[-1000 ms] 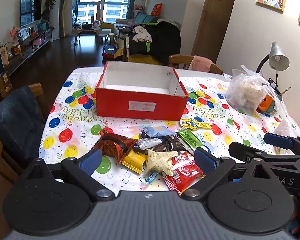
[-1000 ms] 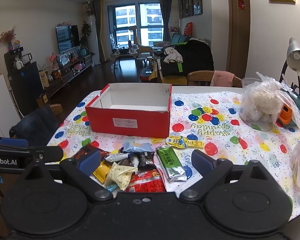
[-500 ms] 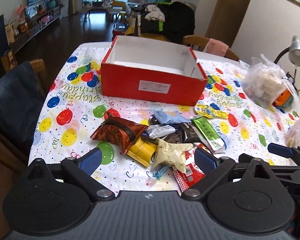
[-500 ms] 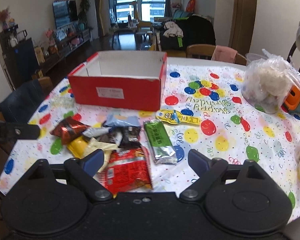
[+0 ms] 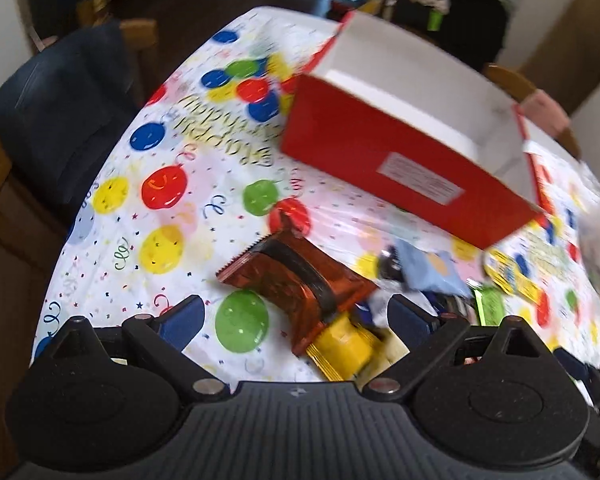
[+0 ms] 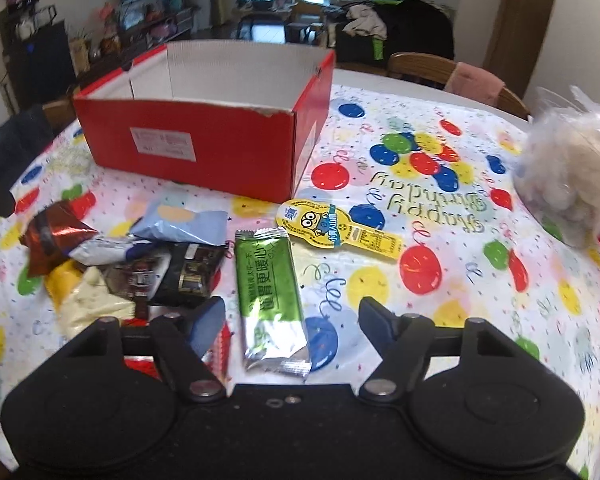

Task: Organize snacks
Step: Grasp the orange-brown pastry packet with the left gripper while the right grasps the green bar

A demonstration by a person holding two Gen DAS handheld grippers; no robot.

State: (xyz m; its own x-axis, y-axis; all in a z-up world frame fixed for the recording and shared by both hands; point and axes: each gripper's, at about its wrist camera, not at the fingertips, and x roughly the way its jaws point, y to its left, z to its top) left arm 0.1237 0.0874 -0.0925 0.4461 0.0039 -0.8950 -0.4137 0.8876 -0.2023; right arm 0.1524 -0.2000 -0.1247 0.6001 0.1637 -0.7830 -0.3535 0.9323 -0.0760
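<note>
A: Both grippers have dropped closer to the snack pile since 0.5 s ago, and the left view has swung over and blurred.

B: And the left gripper [image 5: 296, 316]?

A: Spread wide, grasping nothing. Between its 2 fingers lie the copper-brown packet [image 5: 296, 276] and, touching it, the yellow packet [image 5: 342, 350].

B: The right gripper [image 6: 292, 316]?

A: Also released, empty. The green packet [image 6: 272, 280] lies lengthwise between its fingers, flat on the balloon tablecloth [image 6: 480, 304].

B: What lies farther out?

A: Left of the green one, the black packet [image 6: 188, 272] and light blue packet [image 6: 182, 220]; just right, the yellow minion packet [image 6: 336, 232]. Behind them stands the red box [image 6: 204, 148], open-topped, white inside. Far right sits a clear plastic bag [image 6: 572, 176].
</note>
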